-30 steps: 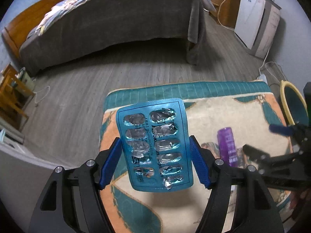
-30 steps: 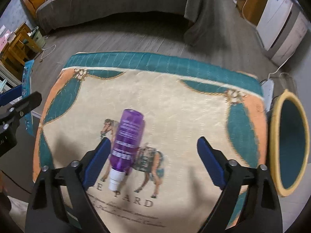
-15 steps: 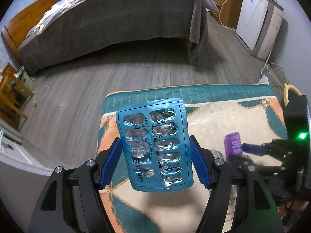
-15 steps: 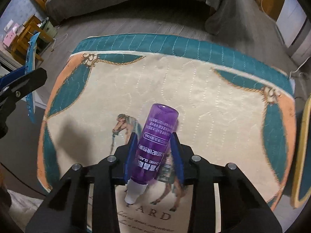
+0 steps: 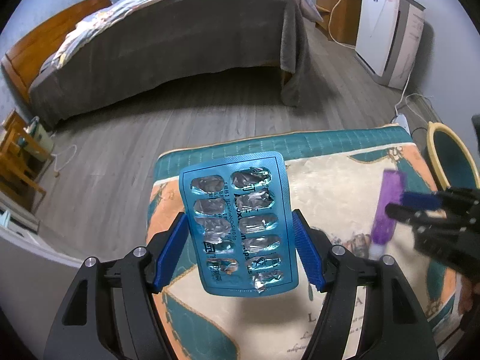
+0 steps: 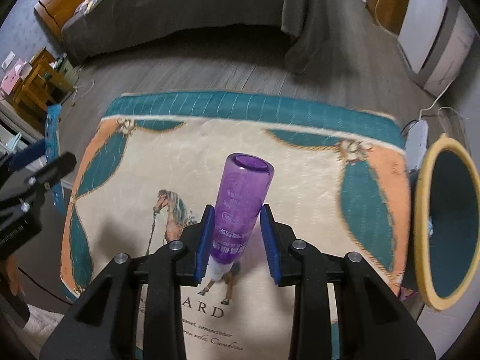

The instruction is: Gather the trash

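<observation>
My left gripper (image 5: pixel 240 252) is shut on an empty blue blister pack (image 5: pixel 237 222) and holds it upright above the left end of the rug. My right gripper (image 6: pixel 237 240) is shut on a purple bottle (image 6: pixel 240 207), cap end down, lifted off the rug with its base tilted up. The bottle (image 5: pixel 385 210) and the right gripper (image 5: pixel 420 207) show blurred at the right of the left wrist view. The blister pack (image 6: pixel 54 156) shows edge-on at the left of the right wrist view. A yellow-rimmed teal bin (image 6: pixel 426 210) stands just right of the rug.
The rug (image 6: pixel 300 156) with a horse picture lies on a grey wood floor. A bed with a grey cover (image 5: pixel 168 48) stands behind. A white appliance (image 5: pixel 387 27) and cables (image 6: pixel 417 138) are at the right. Wooden furniture (image 6: pixel 39 84) is at the left.
My right gripper moved onto the purple bottle, shut on it and lifted it off the rug. My left gripper kept hold of the blister pack and stayed about where it was.
</observation>
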{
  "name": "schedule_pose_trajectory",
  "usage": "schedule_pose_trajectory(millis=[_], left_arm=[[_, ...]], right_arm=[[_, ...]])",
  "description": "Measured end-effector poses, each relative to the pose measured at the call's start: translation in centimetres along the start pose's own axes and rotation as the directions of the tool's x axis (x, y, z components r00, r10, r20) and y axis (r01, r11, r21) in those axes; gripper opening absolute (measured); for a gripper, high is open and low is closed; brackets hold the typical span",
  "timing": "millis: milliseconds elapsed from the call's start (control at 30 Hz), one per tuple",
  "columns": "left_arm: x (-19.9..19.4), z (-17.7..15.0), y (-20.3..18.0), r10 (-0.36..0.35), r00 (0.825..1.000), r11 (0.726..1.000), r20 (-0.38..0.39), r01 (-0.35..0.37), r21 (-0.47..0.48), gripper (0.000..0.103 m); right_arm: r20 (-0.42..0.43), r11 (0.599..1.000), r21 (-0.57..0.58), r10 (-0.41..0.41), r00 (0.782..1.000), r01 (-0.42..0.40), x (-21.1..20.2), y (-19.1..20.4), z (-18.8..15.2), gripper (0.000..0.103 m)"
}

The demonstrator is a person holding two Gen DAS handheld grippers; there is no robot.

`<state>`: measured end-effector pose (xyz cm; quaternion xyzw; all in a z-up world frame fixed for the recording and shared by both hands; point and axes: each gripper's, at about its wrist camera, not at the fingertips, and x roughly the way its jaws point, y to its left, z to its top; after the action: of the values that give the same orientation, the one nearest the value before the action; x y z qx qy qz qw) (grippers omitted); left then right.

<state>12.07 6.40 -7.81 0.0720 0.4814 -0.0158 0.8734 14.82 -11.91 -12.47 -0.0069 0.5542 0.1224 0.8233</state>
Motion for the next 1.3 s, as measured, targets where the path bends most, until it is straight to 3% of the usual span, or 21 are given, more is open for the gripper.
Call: schedule_pose_trajectory(millis=[233,267,300,400,667,800,833,900,933,967,1100,1200,1300], left_arm=[[-2.1,-0.5,-0.7,0.001,0.999,1.0,0.05,-0.001,0.007,0.07],[-2.5,-0.6,-0.8,-0.003,0.999,1.0,0.054,0.003,0.006,0.07],[-2.8,-0.7,-1.0,-0.008,0.998,1.0,0.058,0.008,0.006,0.069],[-4.2,-0.6,-1.7,-0.021,0.996,1.0,0.087,0.019,0.017,0.069],[-4.8,-0.8,-2.9,-0.052,0.996,0.998,0.076,0.051,0.024,0.07],[-4.7,-0.5,-3.0,-0.074,0.994,0.997,0.076,0.073,0.017,0.07],[-4.6,-0.5,-3.0,-0.075,0.994,0.997,0.075,0.073,0.021,0.07],[-4.1,-0.3,-3.0,-0.073,0.994,0.997,0.078,0.07,0.038,0.07],[-3.8,-0.1,-2.9,-0.068,0.994,0.997,0.08,0.065,0.048,0.07],[-3.4,0.2,-2.8,-0.065,0.994,0.996,0.084,0.06,0.06,0.07],[-0.6,1.4,-1.6,-0.051,0.997,0.997,0.059,0.047,0.063,0.07],[1.3,2.2,-0.7,-0.049,0.998,0.998,0.034,0.047,0.042,0.07],[2.4,2.9,-0.4,-0.058,0.998,0.998,0.027,0.057,0.036,0.07]], right_arm=[[0.085,0.998,0.052,0.022,0.996,-0.027,-3.8,-1.5,0.2,0.023],[0.101,0.998,0.05,0.017,0.995,-0.022,-4.4,-1.6,0.2,0.009],[0.114,0.999,0.049,0.018,0.993,-0.024,-5.1,-1.7,0.3,0.001],[0.152,0.999,0.048,-0.011,0.988,0.003,-7.0,-1.9,0.4,0.0],[0.06,0.991,0.132,-0.02,0.998,0.012,-5.8,-4.8,-0.8,0.0],[0.003,0.987,0.154,-0.056,0.998,0.055,-3.7,-5.8,0.2,0.001],[-0.001,0.987,0.147,-0.067,0.998,0.066,-3.1,-5.8,0.9,0.002],[0.007,0.987,0.153,-0.058,0.998,0.056,-2.0,-5.9,1.9,0.017],[0.011,0.986,0.158,-0.056,0.998,0.053,-1.3,-5.9,2.4,0.03],[0.014,0.985,0.16,-0.061,0.998,0.058,-0.7,-5.9,2.8,0.034],[0.016,0.988,0.142,-0.057,0.998,0.054,1.7,-5.3,3.7,0.035],[0.023,0.991,0.123,-0.055,0.998,0.052,2.9,-4.7,4.5,0.044],[0.039,0.992,0.1,-0.084,0.996,0.079,3.9,-4.5,5.4,0.045]])
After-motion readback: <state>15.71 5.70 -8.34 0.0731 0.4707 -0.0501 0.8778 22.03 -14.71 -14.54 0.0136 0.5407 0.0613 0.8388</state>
